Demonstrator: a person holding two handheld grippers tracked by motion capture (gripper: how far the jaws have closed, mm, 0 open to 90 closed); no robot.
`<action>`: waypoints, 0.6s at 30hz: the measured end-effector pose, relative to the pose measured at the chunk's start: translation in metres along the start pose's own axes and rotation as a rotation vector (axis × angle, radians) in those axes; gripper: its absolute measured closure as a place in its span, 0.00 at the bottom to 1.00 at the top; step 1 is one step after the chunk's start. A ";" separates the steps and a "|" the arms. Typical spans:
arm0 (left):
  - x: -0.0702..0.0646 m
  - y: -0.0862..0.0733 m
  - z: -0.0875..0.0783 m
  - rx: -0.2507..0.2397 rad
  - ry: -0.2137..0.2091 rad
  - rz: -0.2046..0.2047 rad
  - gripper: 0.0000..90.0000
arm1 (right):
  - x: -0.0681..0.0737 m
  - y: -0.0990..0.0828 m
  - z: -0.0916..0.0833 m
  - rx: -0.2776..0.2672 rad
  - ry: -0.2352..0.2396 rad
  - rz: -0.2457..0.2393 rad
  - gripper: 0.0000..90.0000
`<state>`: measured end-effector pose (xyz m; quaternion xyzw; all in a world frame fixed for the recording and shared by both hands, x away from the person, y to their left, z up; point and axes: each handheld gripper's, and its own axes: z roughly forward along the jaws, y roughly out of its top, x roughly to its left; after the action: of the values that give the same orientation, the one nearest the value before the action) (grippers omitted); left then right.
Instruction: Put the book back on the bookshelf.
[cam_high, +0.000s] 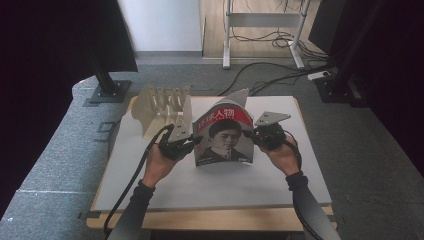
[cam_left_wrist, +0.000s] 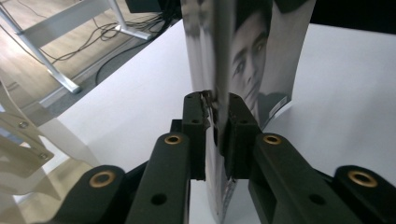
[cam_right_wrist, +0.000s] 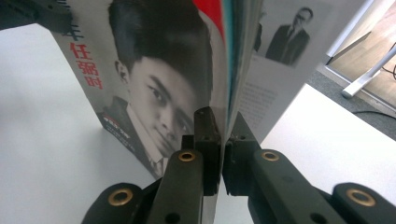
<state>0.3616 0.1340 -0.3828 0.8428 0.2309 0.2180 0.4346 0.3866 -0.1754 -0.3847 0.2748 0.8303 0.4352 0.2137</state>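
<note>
My left tool (cam_high: 192, 145) is clamped on the magazine's (cam_high: 223, 137) left edge and my right tool (cam_high: 254, 135) on its right edge, holding it upright on the white desk (cam_high: 210, 185), just beside the slotted rack (cam_high: 160, 107). I'd judge even, gentle pressure best, both hands level, since the thin glossy pages bow and slip. The cover is slick; the rack looks rigid, pale, sheet-like.

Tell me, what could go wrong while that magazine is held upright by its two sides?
The left tool and right tool each pinch only a thin edge of the magazine, so pulling apart could tear pages. In the right gripper view some pages fan loose beyond the pinch, so the cover might slip free. The white rack stands close behind the left tool and could get knocked.
</note>
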 end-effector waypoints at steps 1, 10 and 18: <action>0.001 0.002 0.000 -0.005 -0.013 -0.011 0.88 | 0.001 0.000 0.000 -0.001 -0.001 0.000 0.93; 0.009 0.020 0.008 0.017 -0.045 -0.040 0.77 | 0.001 -0.002 -0.004 -0.015 0.016 0.012 0.90; 0.015 0.021 0.011 0.020 -0.038 -0.064 0.95 | -0.001 -0.006 -0.004 -0.024 0.025 0.021 0.88</action>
<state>0.3843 0.1249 -0.3682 0.8432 0.2518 0.1858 0.4372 0.3834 -0.1817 -0.3876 0.2754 0.8246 0.4508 0.2022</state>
